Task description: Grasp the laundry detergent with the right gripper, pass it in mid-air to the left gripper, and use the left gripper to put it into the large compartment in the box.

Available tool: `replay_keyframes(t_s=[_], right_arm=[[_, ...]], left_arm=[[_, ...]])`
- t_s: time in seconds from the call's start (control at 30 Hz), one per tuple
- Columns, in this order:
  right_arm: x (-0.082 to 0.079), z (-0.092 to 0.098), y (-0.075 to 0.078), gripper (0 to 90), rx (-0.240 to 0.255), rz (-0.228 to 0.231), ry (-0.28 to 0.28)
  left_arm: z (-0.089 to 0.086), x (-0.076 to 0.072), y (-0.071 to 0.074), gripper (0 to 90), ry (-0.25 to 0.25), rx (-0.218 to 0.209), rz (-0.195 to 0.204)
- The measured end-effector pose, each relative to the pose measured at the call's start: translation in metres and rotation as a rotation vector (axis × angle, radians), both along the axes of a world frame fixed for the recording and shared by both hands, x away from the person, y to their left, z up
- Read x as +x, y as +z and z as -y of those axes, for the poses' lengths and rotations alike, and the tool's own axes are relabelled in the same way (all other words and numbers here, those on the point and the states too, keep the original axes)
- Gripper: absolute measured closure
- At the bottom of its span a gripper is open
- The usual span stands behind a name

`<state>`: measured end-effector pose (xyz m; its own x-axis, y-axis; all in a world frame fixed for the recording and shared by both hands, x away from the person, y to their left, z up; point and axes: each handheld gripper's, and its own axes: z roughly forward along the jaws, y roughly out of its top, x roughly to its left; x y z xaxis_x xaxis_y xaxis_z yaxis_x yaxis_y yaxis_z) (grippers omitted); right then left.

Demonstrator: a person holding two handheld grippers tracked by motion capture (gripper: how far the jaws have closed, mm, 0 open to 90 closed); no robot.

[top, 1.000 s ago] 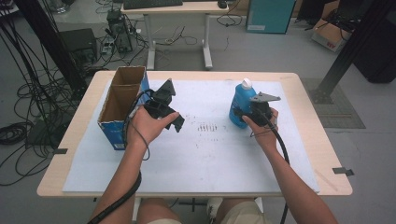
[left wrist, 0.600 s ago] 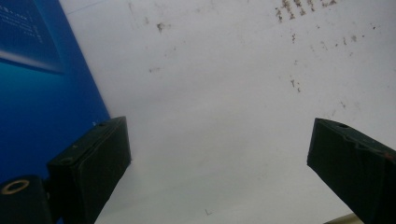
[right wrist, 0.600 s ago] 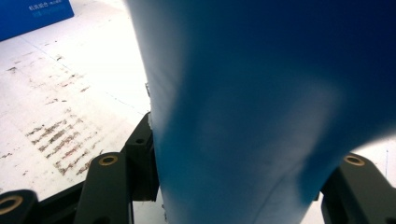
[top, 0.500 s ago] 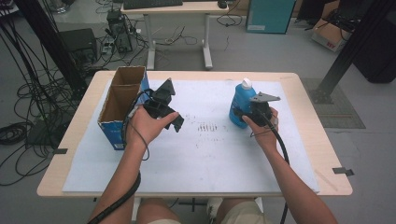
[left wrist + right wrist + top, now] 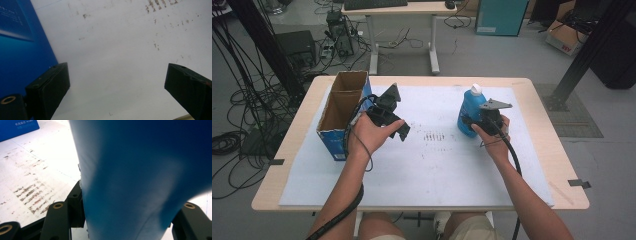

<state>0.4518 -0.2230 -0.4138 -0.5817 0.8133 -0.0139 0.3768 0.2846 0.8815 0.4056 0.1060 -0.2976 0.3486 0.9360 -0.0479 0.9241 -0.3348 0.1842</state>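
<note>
I had the right gripper clamped low on the blue bottle, well right of the cardboard box: probably smooth, squeezable plastic, liquid-heavy, while my left gripper stood apart, empty.

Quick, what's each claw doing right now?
Left gripper: open, holding nothing.
Right gripper: shut on the blue bottle.
</note>
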Motion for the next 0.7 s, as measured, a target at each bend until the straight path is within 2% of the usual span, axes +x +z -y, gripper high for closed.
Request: replay_keyframes(t_s=[0.7], right_arm=[[0.0005, 0.001, -0.0002, 42.0, 0.003, -0.001, 0.006]], left_arm=[[0.0015, -0.0001, 0.0032, 6.5, -0.004, 0.008, 0.007]])
